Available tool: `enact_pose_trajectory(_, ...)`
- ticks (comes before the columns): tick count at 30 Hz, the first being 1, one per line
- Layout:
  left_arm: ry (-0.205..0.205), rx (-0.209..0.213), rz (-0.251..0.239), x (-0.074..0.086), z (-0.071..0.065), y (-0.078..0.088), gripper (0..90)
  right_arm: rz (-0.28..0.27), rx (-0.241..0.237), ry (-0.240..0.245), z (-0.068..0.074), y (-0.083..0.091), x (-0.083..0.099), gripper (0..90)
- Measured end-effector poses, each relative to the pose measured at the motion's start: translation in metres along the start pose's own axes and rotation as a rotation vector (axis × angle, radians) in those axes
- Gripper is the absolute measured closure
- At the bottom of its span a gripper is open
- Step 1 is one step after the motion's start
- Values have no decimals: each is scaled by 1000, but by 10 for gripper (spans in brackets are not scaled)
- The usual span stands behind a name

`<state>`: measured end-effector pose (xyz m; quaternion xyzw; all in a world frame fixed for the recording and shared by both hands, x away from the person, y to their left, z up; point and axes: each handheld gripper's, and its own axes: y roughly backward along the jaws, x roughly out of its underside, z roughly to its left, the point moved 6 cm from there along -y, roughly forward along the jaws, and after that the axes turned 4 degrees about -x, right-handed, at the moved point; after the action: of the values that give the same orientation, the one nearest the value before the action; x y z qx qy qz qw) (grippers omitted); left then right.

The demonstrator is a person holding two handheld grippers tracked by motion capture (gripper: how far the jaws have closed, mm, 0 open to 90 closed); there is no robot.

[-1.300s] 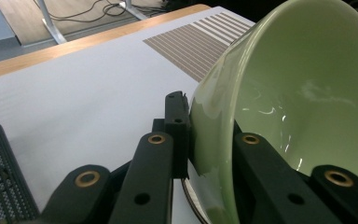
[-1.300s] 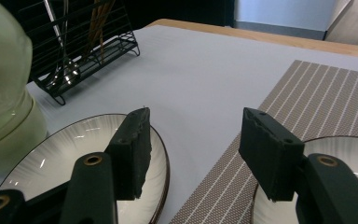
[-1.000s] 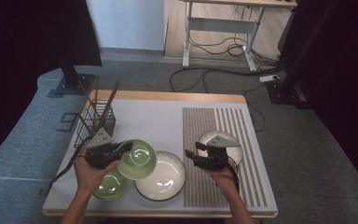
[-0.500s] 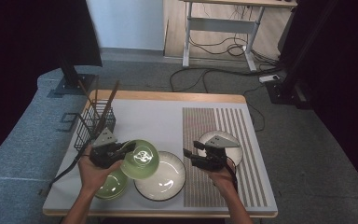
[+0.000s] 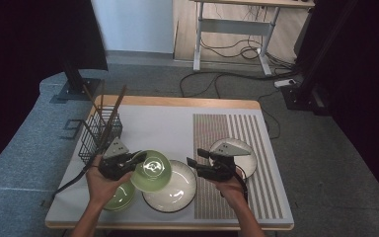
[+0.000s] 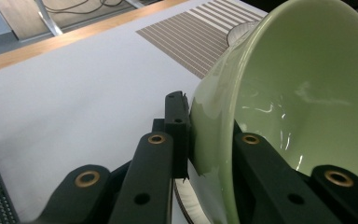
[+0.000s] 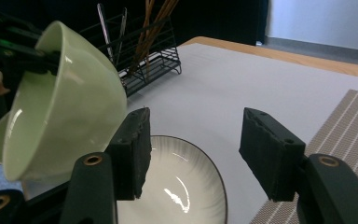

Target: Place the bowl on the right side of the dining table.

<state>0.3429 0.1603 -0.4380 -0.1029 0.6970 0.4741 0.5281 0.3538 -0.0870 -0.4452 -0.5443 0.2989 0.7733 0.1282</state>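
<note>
The left gripper (image 5: 128, 163), fingers clamped on the rim of a green bowl (image 5: 151, 170), holds it tilted above the white plate (image 5: 172, 190) on the table (image 5: 163, 118), while the right gripper (image 5: 197, 165) waits beside it, fingers parted and empty, seemingly ready to assist.

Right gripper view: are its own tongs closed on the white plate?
No. The right tongs stand open and empty above the white plate, while the left tongs hold the green bowl.

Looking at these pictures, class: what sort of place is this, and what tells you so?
Probably a workshop or lab set up as a dish-handling station, not a home kitchen. A table holds a wire rack and a white plate, while cables trail across the floor under a bare desk.
</note>
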Motion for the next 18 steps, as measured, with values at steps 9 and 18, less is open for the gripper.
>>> enact_pose_trajectory(9,-4,1,4,-1,-2,-3,819,-7,-15,12,9,-2,-3,433)
enact_pose_trajectory(18,-4,6,12,0,-4,-8,819,-3,-23,24,13,-4,-3,433)
